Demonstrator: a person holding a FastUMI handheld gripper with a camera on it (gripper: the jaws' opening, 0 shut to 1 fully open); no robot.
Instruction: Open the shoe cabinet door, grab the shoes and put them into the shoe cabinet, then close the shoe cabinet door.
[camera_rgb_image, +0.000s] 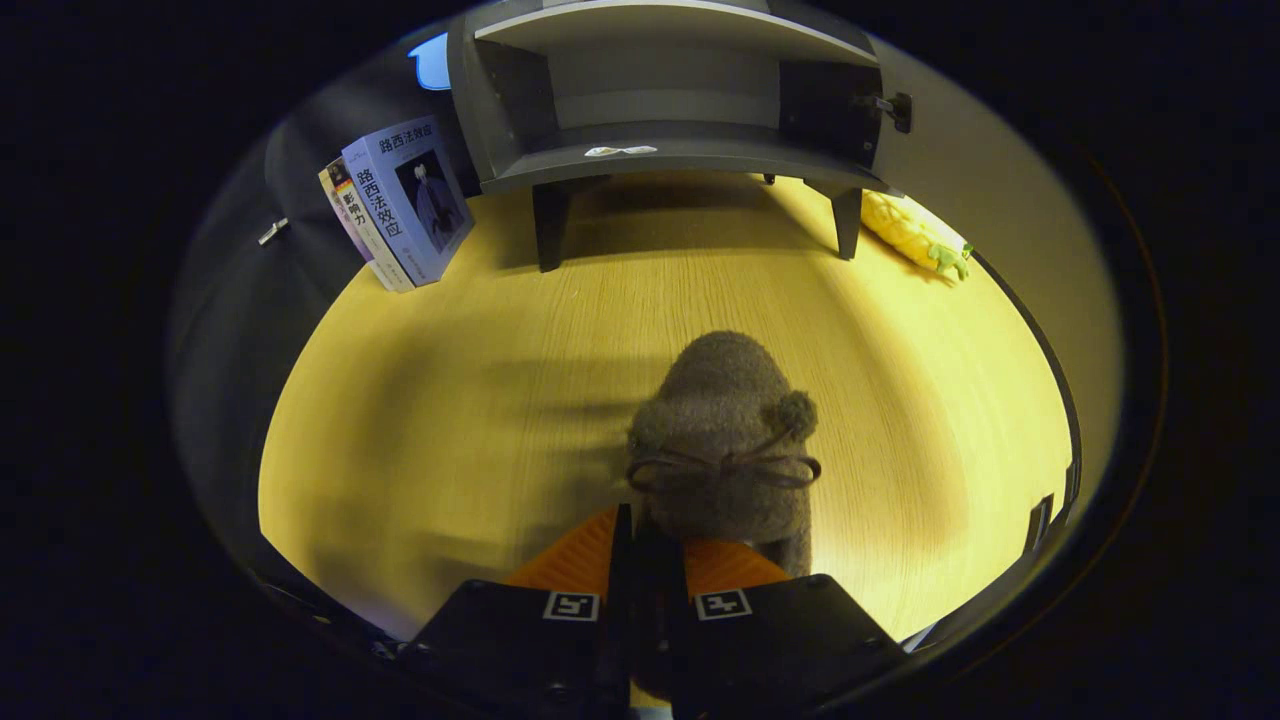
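Right now the tool pinches the heel of a fuzzy grey-brown slipper with a bow and pompom, both fingers pressed close on it, above the wooden table. Beyond them the grey shoe cabinet stands open on short legs. Two books lean near its left; a yellow plush toy lies to its right

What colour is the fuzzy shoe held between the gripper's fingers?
Grey-brown, with a darker bow: the fuzzy shoe, clearest in the gripper view, pinched by the gripper.
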